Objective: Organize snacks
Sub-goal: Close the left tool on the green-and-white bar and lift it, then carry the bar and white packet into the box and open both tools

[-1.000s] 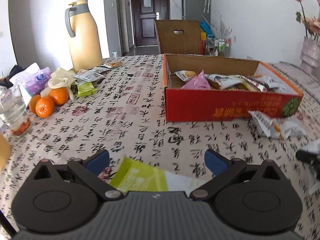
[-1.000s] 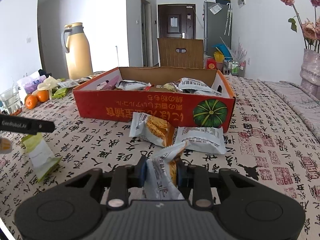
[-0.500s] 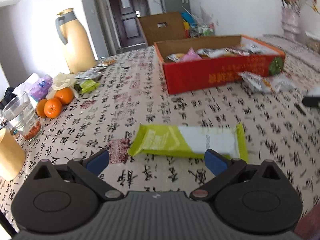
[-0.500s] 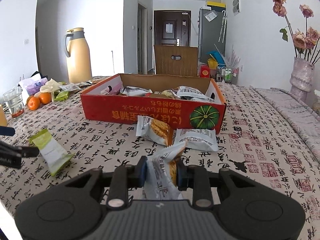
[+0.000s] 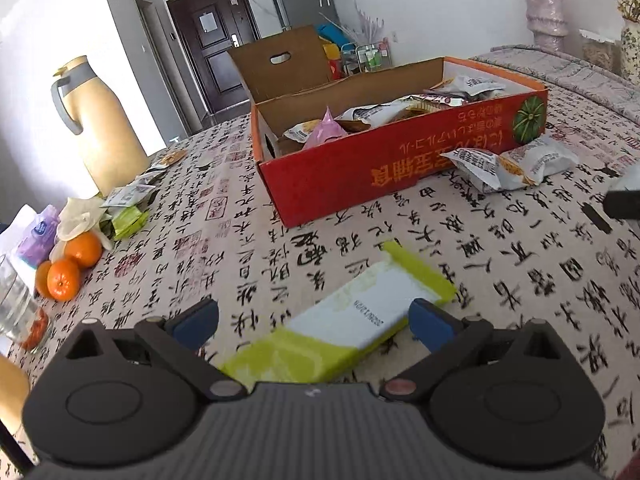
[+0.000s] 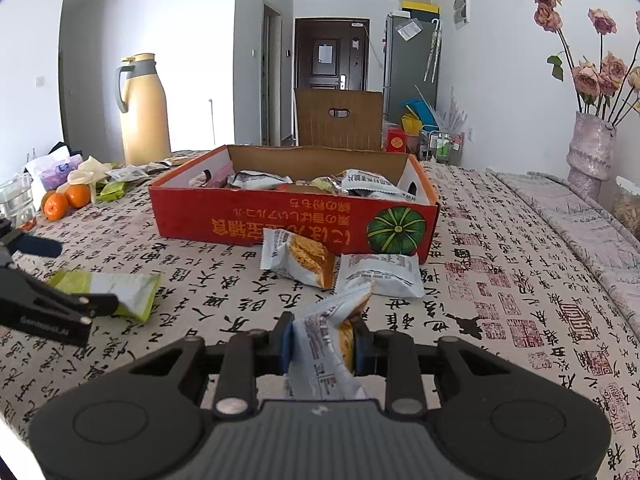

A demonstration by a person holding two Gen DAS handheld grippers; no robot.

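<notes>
Right gripper, jaws clamped on a biscuit packet, faces the red box at 12 o'clock for loading, while left gripper, jaws apart, straddles a green packet on the bench.

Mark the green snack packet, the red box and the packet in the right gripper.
green snack packet (image 5: 352,320), left wrist view, white middle panel
red box (image 6: 280,220), right wrist view, front wall
held packet (image 6: 324,340), right wrist view, middle

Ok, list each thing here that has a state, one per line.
left claw: open, around the green packet, not gripping.
right claw: shut on a white snack packet.
green packet: flat on the tablecloth.
red box: open, holding snacks.
two white packets: loose outside the box.
glass: upright.
</notes>
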